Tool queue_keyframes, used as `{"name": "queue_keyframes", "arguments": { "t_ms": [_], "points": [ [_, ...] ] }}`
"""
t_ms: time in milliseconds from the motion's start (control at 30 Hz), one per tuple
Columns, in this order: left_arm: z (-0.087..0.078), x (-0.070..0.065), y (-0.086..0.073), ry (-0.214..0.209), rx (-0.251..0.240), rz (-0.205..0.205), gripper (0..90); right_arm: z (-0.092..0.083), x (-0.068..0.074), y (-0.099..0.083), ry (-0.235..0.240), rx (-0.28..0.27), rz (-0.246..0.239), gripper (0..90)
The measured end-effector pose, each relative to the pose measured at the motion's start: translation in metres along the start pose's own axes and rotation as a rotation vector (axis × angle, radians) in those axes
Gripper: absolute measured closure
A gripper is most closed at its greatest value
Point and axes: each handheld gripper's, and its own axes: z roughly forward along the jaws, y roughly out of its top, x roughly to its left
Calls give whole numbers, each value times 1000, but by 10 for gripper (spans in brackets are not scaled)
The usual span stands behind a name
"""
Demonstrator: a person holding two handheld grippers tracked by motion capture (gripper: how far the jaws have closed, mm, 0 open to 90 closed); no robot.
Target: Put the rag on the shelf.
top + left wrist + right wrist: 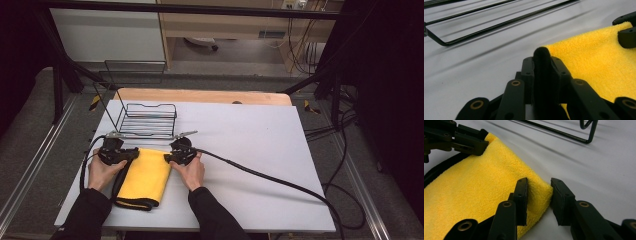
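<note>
Yellow cloth (146, 176): our left gripper (541, 67) clamps its black-edged corner; the right gripper (539, 200) straddles the other corner, not yet pinching, so that corner may slip out.

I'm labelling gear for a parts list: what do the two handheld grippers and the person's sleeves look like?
Both the left gripper and right gripper are black, with linked jaw arms bearing brass-coloured rivets and flat black pads. A grey plate tops each, and a thick black cable trails from the right one. The sleeves are black.
</note>
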Motion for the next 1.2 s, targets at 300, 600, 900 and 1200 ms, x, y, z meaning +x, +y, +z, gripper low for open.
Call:
{"name": "queue_keyframes", "arguments": {
  "t_ms": [300,600,900,1200],
  "points": [
    [-2,0,0,-5,-8,3,782,-3,1,2,37,13,33,824],
    [-13,4,-1,-16,-51,-21,807,-11,5,5,48,-42,18,835],
    [-45,0,-7,-28,-182,-27,808,-26,14,10,80,-126,-5,836],
    [-71,-7,-5,-34,-261,6,807,-49,25,16,112,-211,-61,835]
  ]
}}
